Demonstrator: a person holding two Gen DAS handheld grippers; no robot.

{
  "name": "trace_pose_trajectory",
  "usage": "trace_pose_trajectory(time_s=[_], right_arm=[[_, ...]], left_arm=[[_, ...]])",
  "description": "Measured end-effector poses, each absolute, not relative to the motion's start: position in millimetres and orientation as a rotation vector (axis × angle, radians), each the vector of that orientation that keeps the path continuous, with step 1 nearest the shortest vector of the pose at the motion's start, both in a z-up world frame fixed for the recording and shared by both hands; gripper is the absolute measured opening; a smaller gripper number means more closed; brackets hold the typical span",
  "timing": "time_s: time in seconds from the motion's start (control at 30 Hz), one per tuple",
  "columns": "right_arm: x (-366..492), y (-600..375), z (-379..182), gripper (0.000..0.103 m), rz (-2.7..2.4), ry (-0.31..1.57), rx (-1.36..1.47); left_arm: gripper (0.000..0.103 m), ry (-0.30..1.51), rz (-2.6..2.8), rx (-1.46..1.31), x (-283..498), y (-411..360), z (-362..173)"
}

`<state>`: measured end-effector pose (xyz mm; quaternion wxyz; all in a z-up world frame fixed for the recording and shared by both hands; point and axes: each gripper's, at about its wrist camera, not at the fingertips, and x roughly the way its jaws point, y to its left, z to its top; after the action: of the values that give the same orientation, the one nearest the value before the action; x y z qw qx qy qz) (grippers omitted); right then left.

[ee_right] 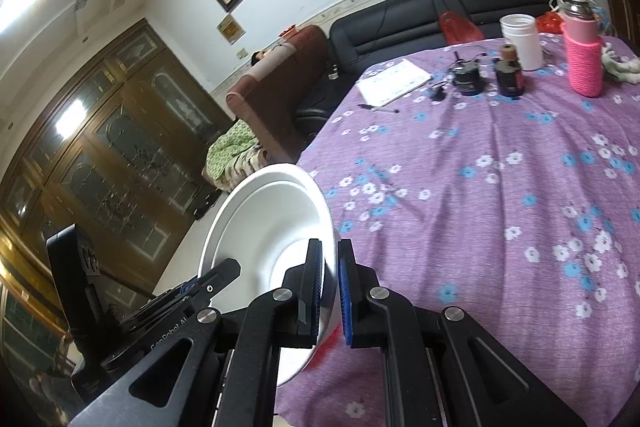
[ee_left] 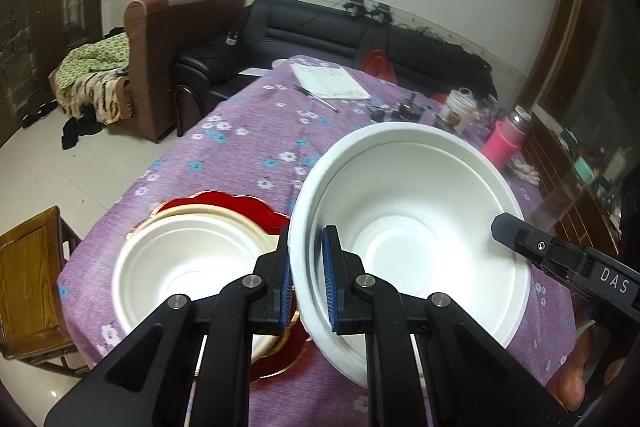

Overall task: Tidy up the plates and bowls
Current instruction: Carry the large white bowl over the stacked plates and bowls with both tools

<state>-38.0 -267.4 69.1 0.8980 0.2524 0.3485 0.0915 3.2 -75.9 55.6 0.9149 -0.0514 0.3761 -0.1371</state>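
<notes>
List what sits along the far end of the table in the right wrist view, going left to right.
Notepad → black jar → dark bottle with a cork-coloured top → white cup → pink knitted bottle sleeve. The pen lies nearer than the notepad, so it is left out.

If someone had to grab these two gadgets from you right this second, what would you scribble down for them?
Left hand-held gripper: shut on the near-left rim of the lifted white bowl.
Right hand-held gripper: shut on the same bowl's opposite rim, so both hold it tilted above the table.
Beside it, a second white bowl already sits on a cream plate over the red plate, on the purple floral tablecloth.
Left to do: probably nest the held bowl into that one, then release.
</notes>
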Motion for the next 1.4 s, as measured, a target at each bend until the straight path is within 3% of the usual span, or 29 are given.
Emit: trace_pose_trajectory(time_s=[0.5, 1.4], right_arm=[[-11.2, -200.5, 68.3, 0.008, 0.287, 0.770, 0.454], [10.8, -150.6, 54.8, 0.011, 0.344, 0.843, 0.403]], left_arm=[[0.011, 0.771, -0.188, -0.173, 8.6, -12.6, 49.7], [0.011, 0.800, -0.120, -0.220, 16.5, 21.8, 36.1]])
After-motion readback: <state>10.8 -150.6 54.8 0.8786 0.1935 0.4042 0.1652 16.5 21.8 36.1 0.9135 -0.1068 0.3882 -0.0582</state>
